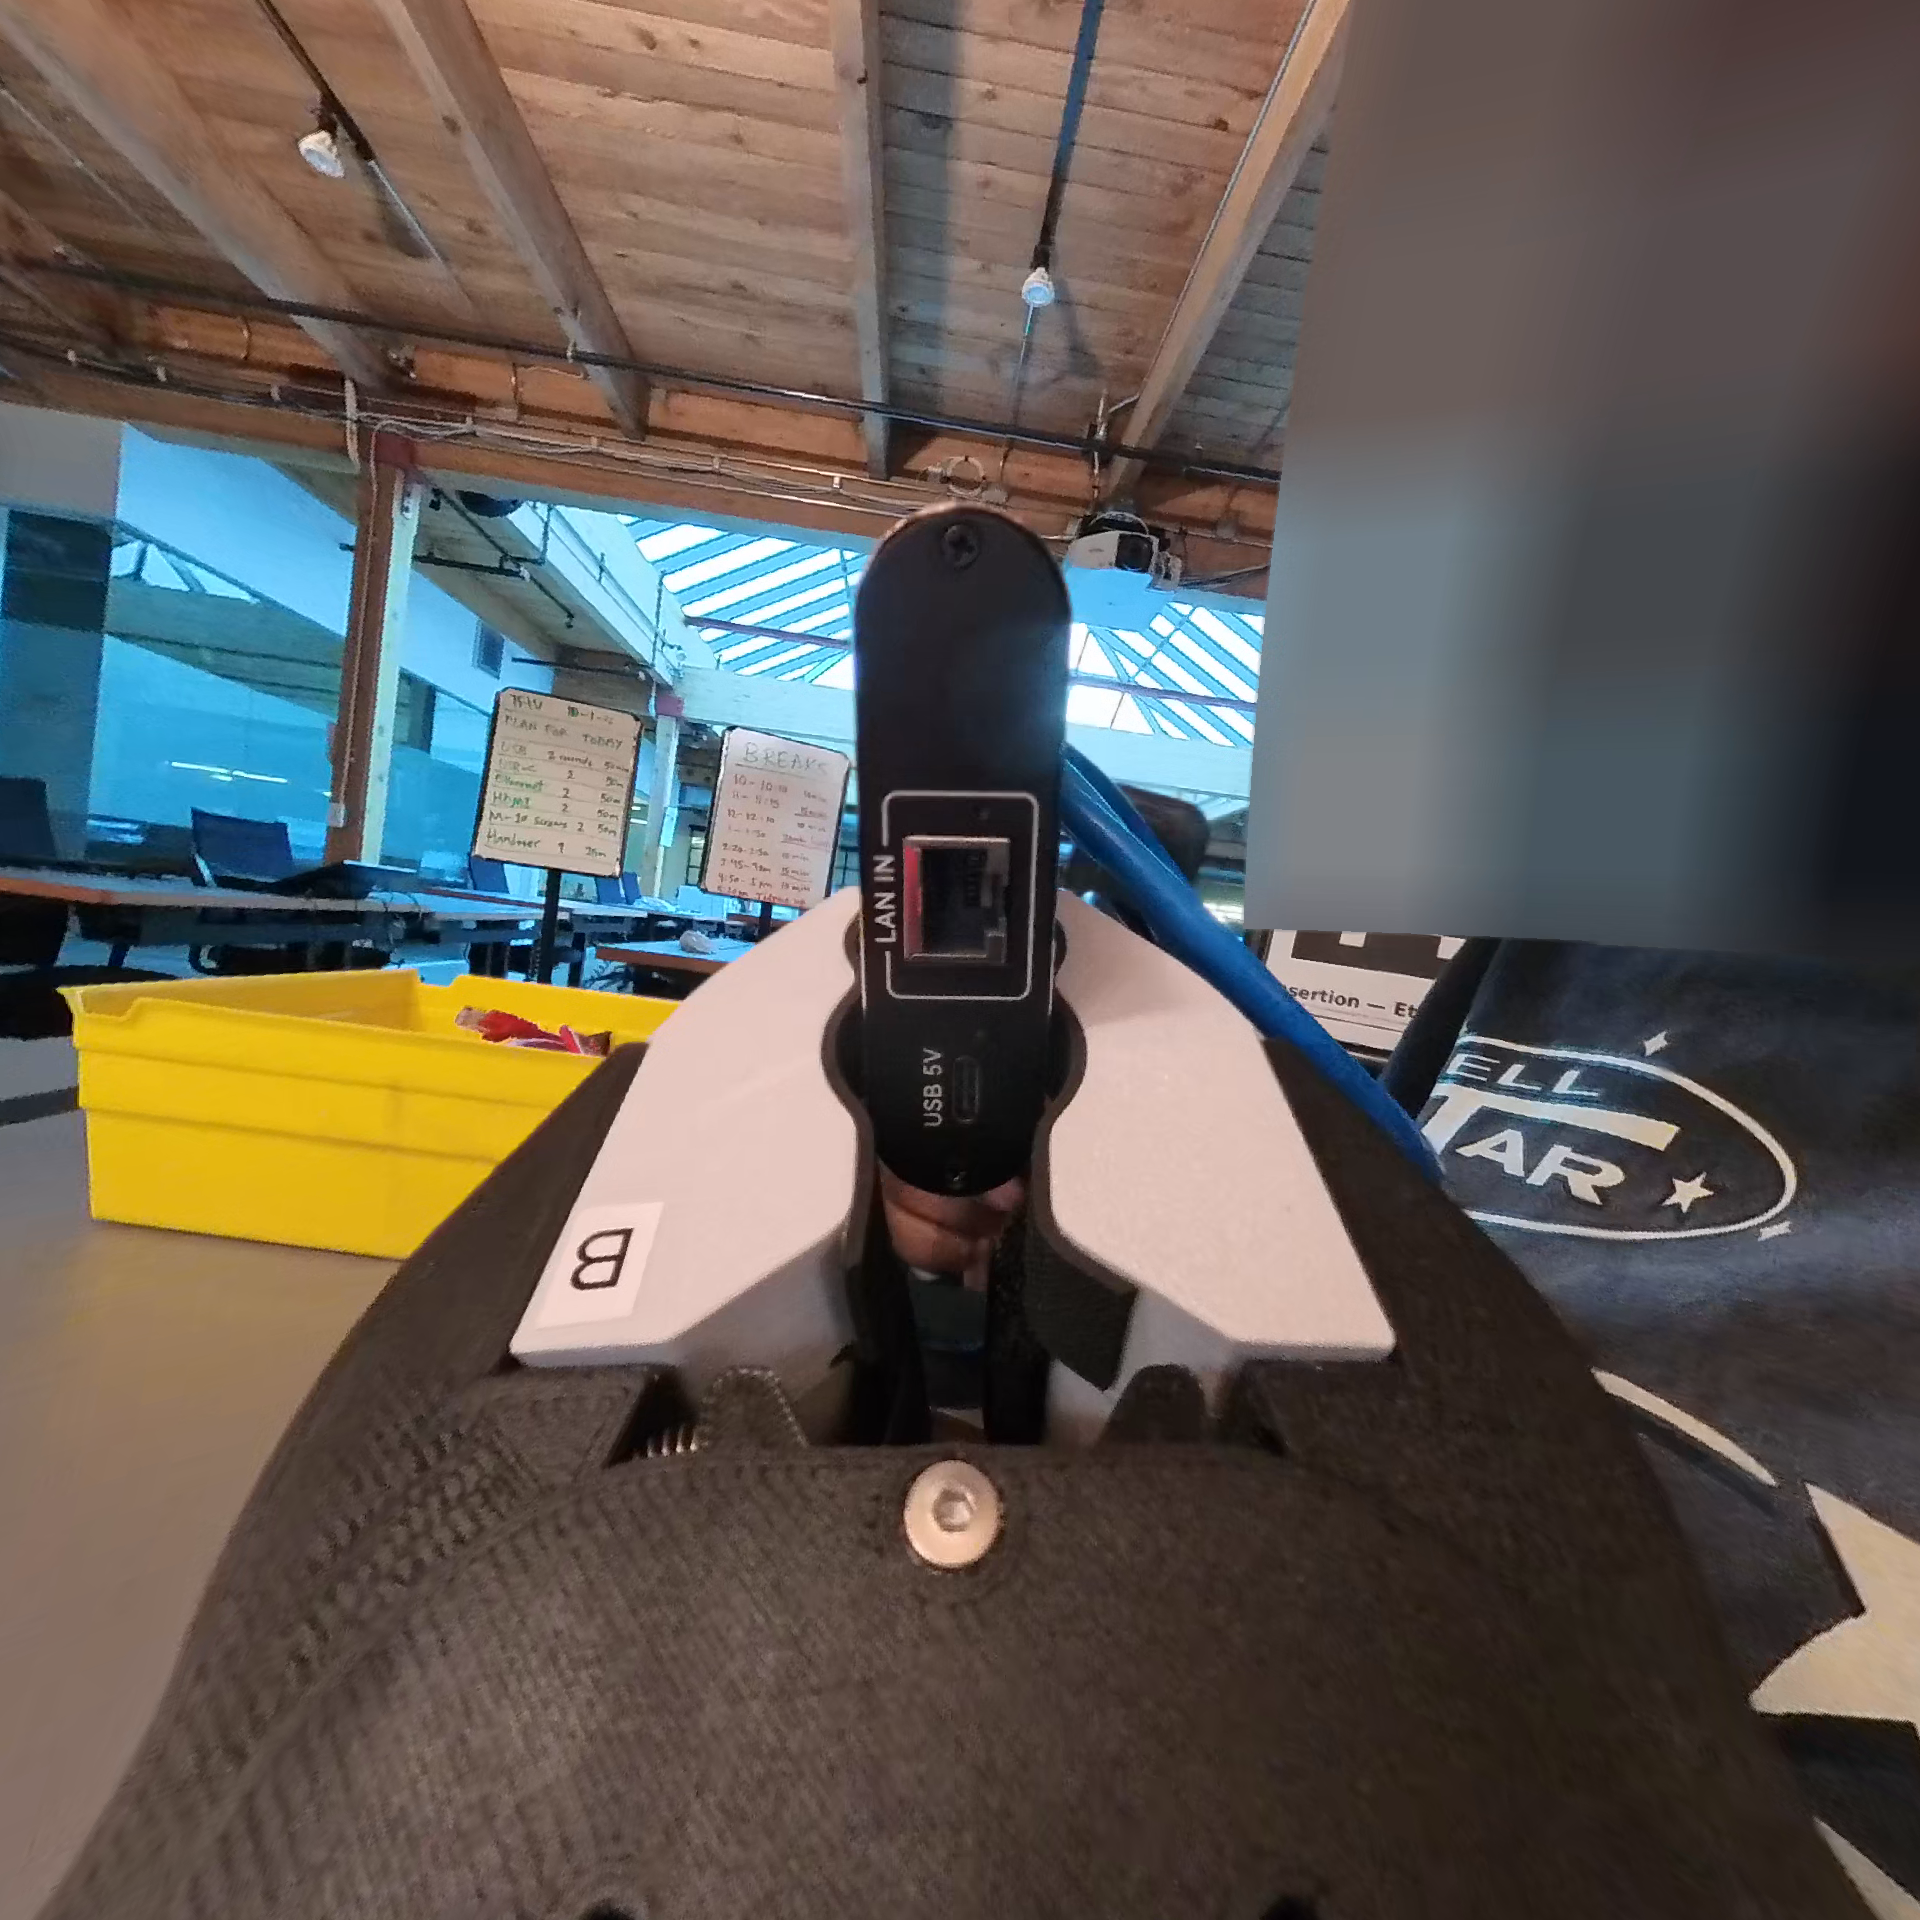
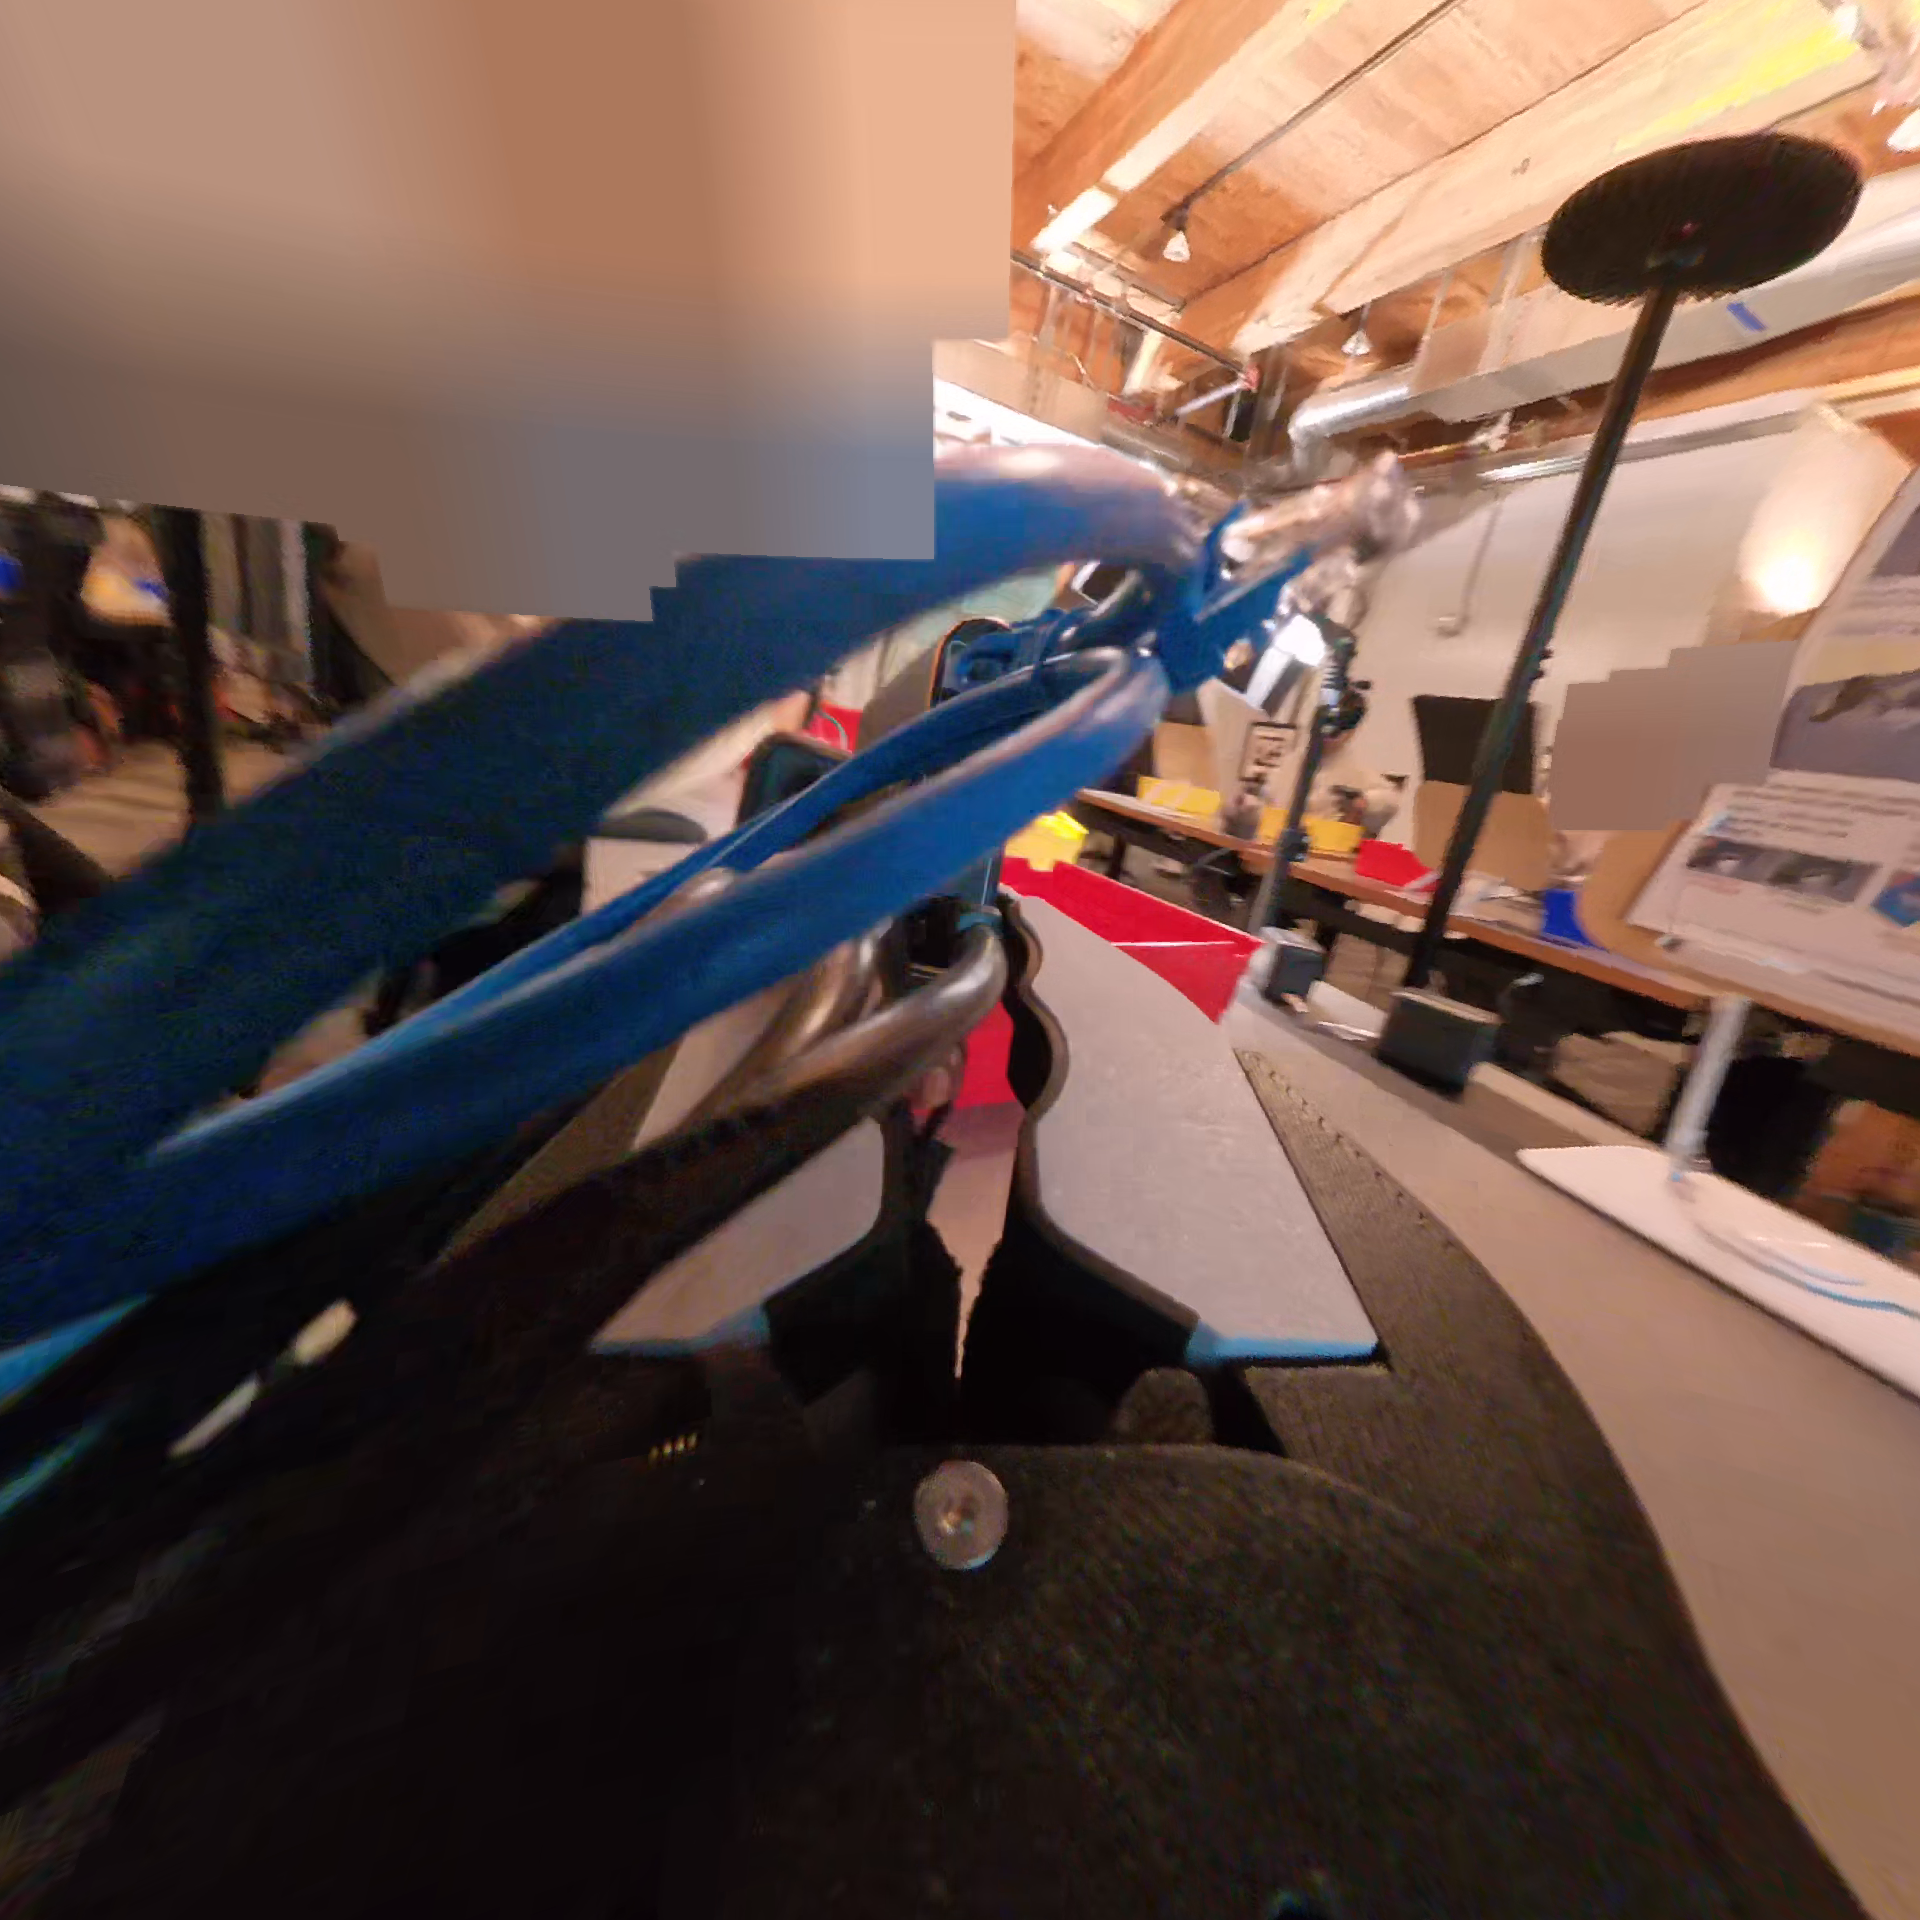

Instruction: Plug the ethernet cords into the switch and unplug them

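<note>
My left gripper [image 1: 961, 1003] is shut on the black switch [image 1: 961, 727] and holds it upright between its grey fingers [image 1: 748, 1091]. The switch's end face is turned to the camera and shows an empty ethernet port [image 1: 956, 899] with a small USB port below it. A blue ethernet cord [image 1: 1226, 956] runs behind the switch on the right. In the right wrist view, my right gripper [image 2: 977, 935] is shut on a bundle of blue ethernet cords [image 2: 623, 935] that loops across the left of the view and hides the left finger. A clear plug [image 2: 1340, 509] sticks out at the upper right, blurred.
A yellow bin [image 1: 260, 1101] stands on the grey table [image 1: 156, 1403] to the left. A person in a dark printed shirt [image 1: 1662, 1299] is close on the right. In the right wrist view there are a red bin [image 2: 1143, 935], a black pole stand [image 2: 1507, 727] and a poster board [image 2: 1818, 831]. My left and right fingertips are right by each other.
</note>
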`<state>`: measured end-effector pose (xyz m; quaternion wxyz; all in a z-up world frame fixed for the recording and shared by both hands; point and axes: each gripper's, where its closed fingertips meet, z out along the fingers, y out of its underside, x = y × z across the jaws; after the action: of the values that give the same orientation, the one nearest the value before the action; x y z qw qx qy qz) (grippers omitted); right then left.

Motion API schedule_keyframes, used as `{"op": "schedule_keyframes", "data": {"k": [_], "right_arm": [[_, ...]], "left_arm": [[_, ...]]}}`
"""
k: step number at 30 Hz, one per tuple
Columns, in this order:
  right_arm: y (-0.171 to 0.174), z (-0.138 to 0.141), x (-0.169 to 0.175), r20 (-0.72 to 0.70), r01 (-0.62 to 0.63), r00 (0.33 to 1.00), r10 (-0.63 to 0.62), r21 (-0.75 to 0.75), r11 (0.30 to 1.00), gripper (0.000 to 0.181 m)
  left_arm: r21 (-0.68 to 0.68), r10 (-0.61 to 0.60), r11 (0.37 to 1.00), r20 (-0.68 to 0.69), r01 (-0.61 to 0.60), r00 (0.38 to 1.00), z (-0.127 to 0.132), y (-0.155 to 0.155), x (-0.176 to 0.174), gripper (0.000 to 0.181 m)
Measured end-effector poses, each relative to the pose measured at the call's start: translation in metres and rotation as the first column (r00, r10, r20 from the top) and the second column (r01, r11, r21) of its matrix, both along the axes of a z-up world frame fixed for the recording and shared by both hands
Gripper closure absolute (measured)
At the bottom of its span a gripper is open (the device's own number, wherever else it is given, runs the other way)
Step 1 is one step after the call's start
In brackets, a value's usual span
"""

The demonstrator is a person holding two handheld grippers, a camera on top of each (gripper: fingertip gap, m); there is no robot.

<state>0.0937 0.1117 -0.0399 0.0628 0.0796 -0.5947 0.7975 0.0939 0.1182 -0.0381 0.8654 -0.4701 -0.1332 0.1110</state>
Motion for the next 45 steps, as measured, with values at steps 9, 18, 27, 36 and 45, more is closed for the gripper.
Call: {"op": "schedule_keyframes", "data": {"k": [9, 18, 27, 36, 45], "right_arm": [[0.000, 0.001, 0.003, 0.033, -0.049, 0.998, 0.049, 0.009, 0.999, 0.167], [0.002, 0.005, 0.003, 0.202, -0.147, 0.966, 0.162, -0.086, 0.985, 0.169], [0.002, 0.007, 0.006, -0.123, 0.106, 0.987, -0.103, 0.020, 0.994, 0.166], [0.004, 0.004, 0.002, -0.270, 0.211, 0.945, -0.185, 0.070, 0.975, 0.179], [0.008, 0.005, 0.001, 0.121, -0.099, 0.988, 0.098, 0.007, 0.995, 0.169]], "left_arm": [[0.015, -0.001, 1.000, -0.027, 0.001, 1.000, 0.003, -0.001, 0.004, 0.155], [0.016, -0.001, 1.000, -0.036, 0.002, 0.999, 0.004, 0.001, 0.005, 0.155], [0.017, -0.022, 1.000, -0.042, 0.023, 0.999, 0.004, 0.002, 0.007, 0.155], [-0.005, -0.001, 1.000, -0.030, 0.001, 1.000, 0.001, 0.003, 0.003, 0.155], [-0.046, 0.018, 0.999, -0.037, -0.020, 0.999, -0.002, 0.008, 0.003, 0.154]]}}
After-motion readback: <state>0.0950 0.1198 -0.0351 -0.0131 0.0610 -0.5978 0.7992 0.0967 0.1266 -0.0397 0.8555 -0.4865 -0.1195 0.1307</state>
